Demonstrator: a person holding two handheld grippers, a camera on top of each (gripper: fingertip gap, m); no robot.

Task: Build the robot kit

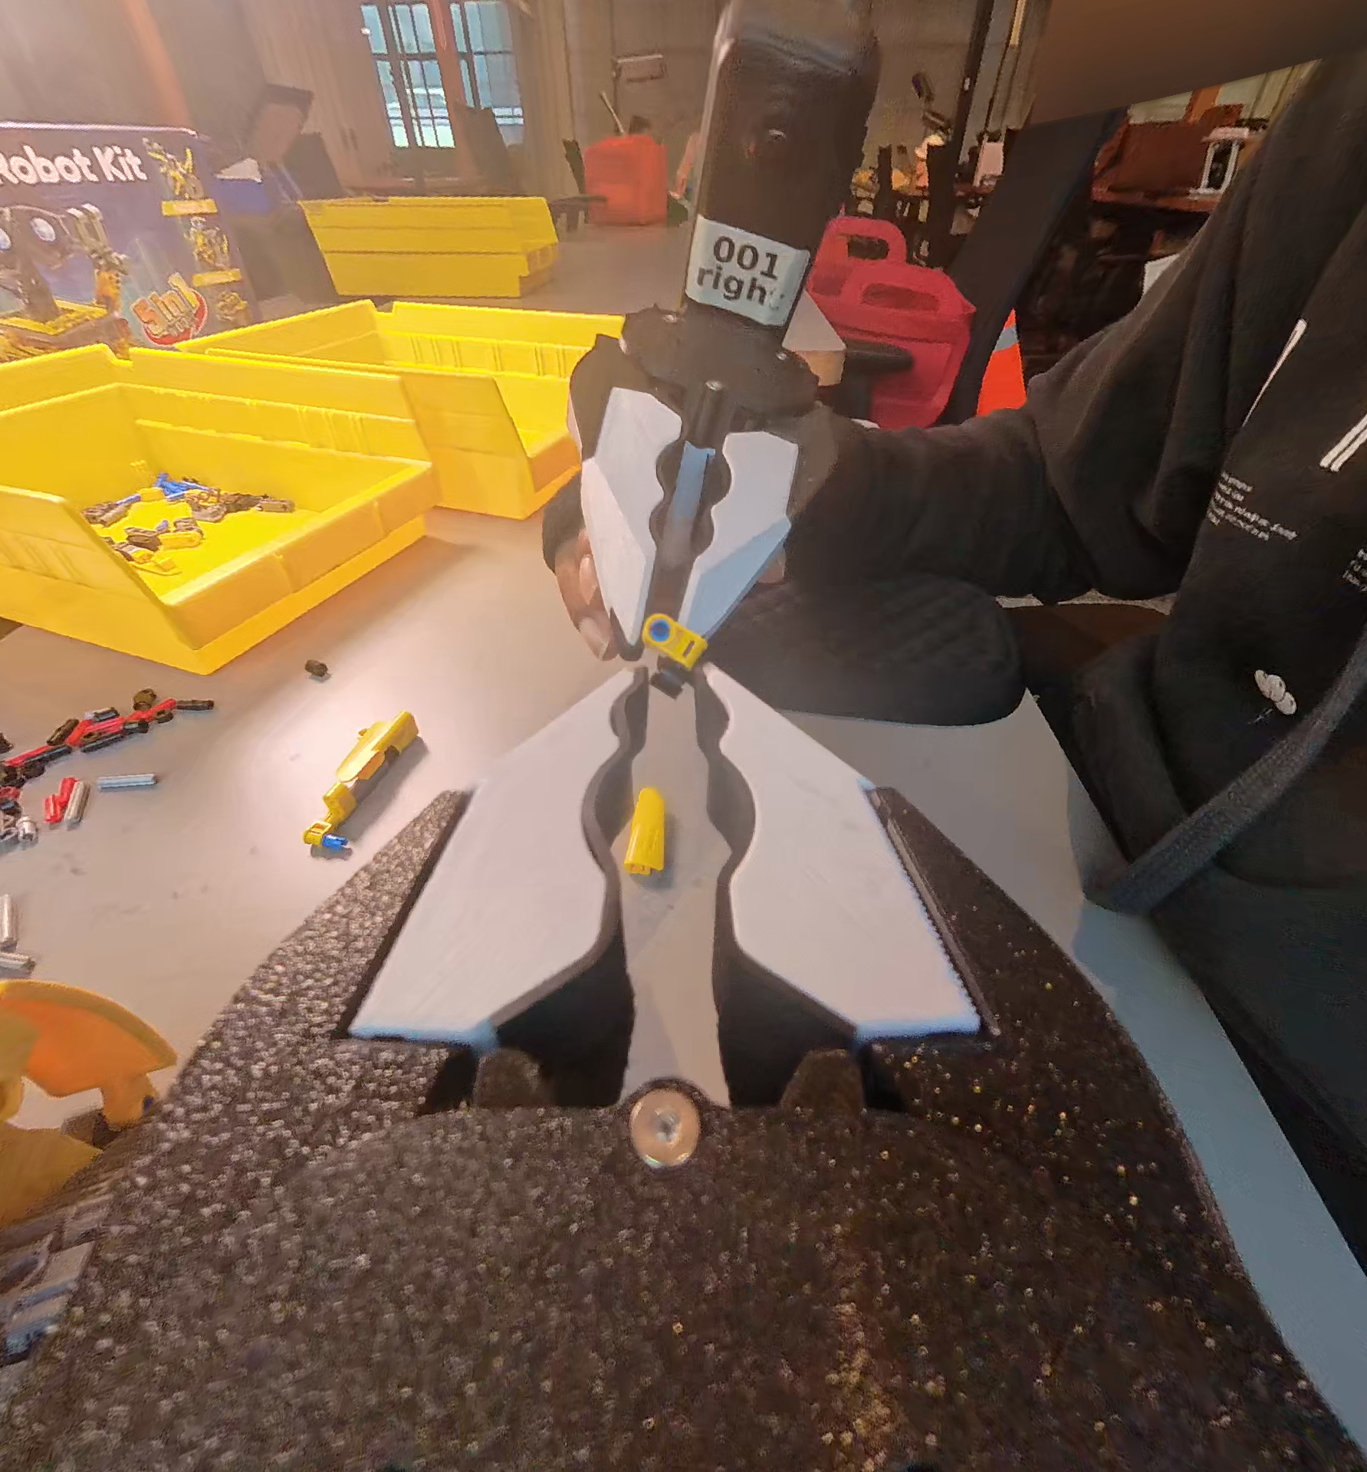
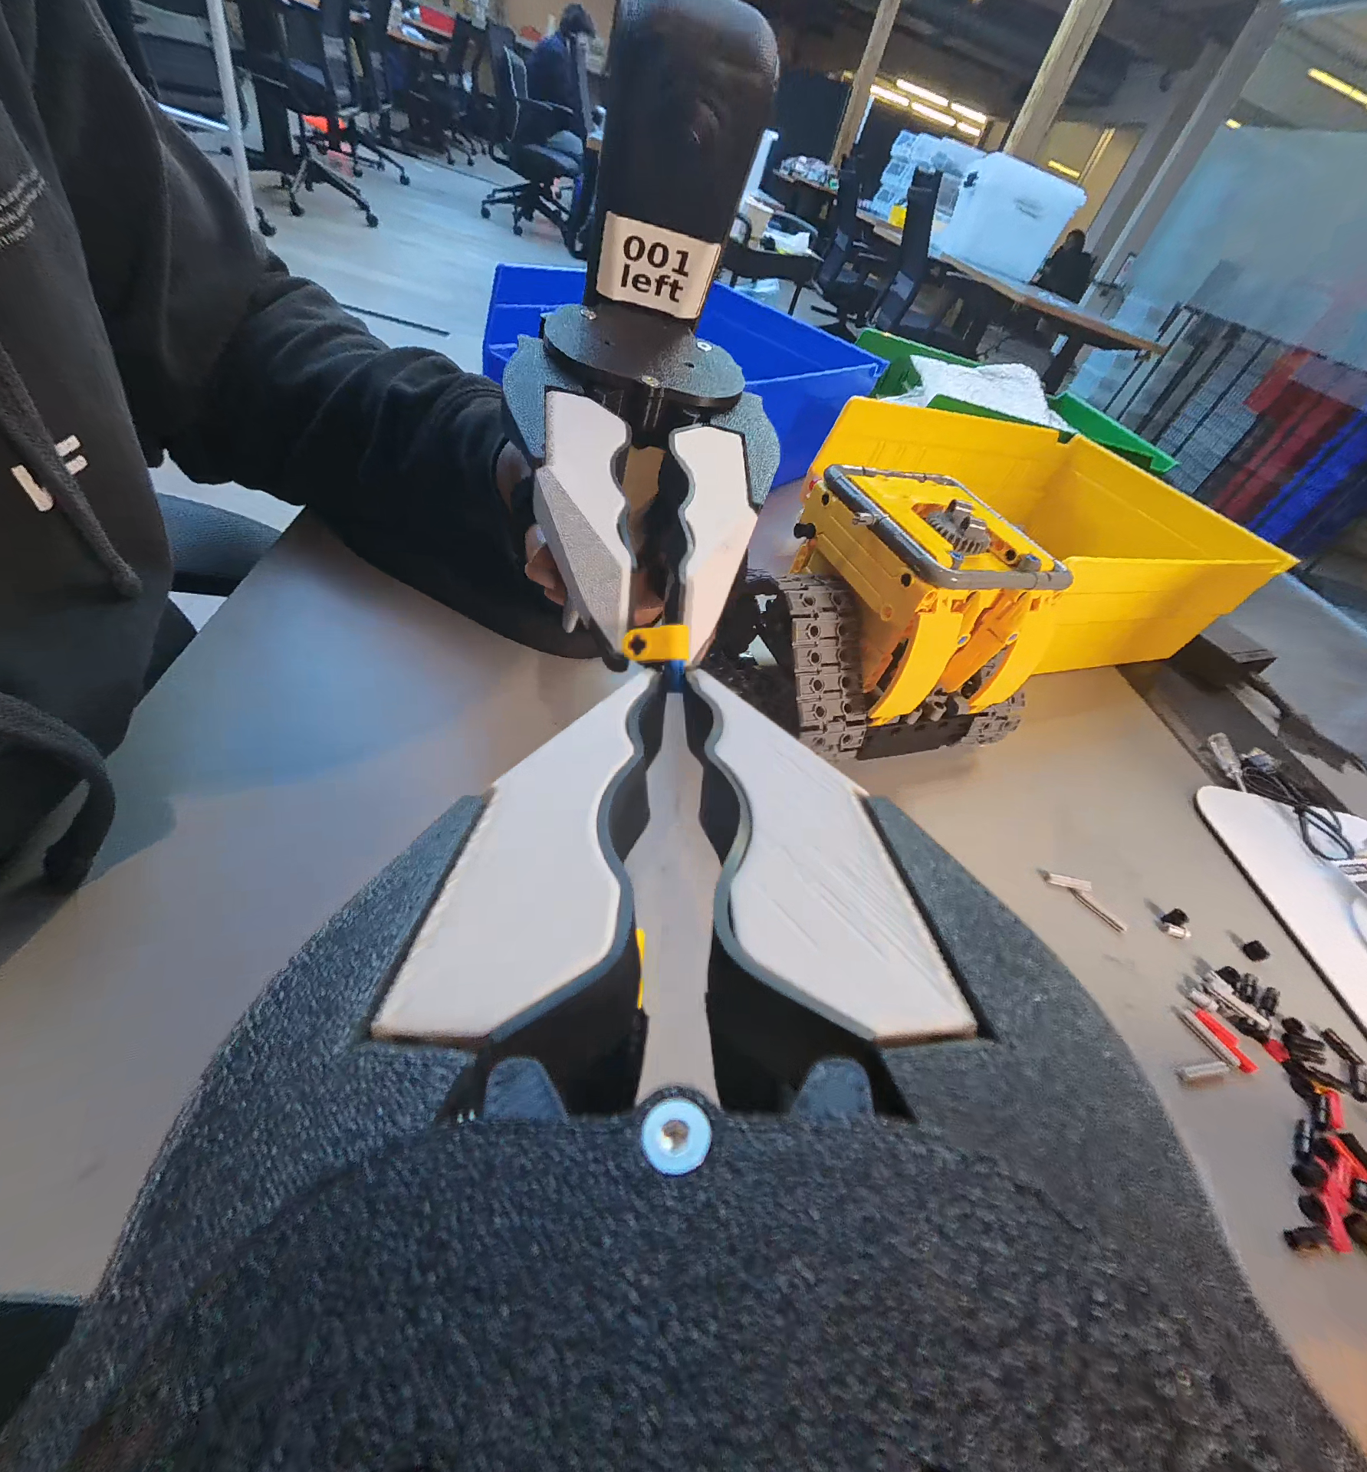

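Left wrist view
- Left gripper (image 1: 668,677): fingers drawn almost together. A narrow gap at the tips is filled by a dark stub (image 1: 669,682). I judge it pinched there.
- Yellow connector (image 1: 672,637): held in the air above the table (image 1: 505,621), just past the left tips and against the tips of the right gripper (image 1: 666,647), which faces this one.
- Blue pin (image 1: 660,632): its end shows in one hole of the connector.
- Stub and connector: whether they are one piece cannot be told.
- Surroundings: a loose yellow piece (image 1: 646,832) lies on the table under the fingers. A yellow sub-assembly (image 1: 365,765) and scattered small parts (image 1: 43,765) lie further off, with yellow bins (image 1: 27,510) beyond them.

Right wrist view
- Right gripper: tips nearly meeting, closed on the blue pin (image 2: 673,677), which runs from the connector into the tips.
- Left gripper: seen opposite, its tips closed down to either end of the connector (image 2: 652,644).
- Surroundings: a yellow tracked model (image 2: 927,605) stands near on the table. A yellow bin (image 2: 1182,557) and a blue bin (image 2: 783,350) sit behind it.

Handling, as judged
- Weight: very light.
- Material: hard, smooth plastic, stiff and somewhat slippery.
- Risk: prone to twist or pop out of a tip grip.
- Hold: across the connector's flat sides, with the pin taken along its shaft.
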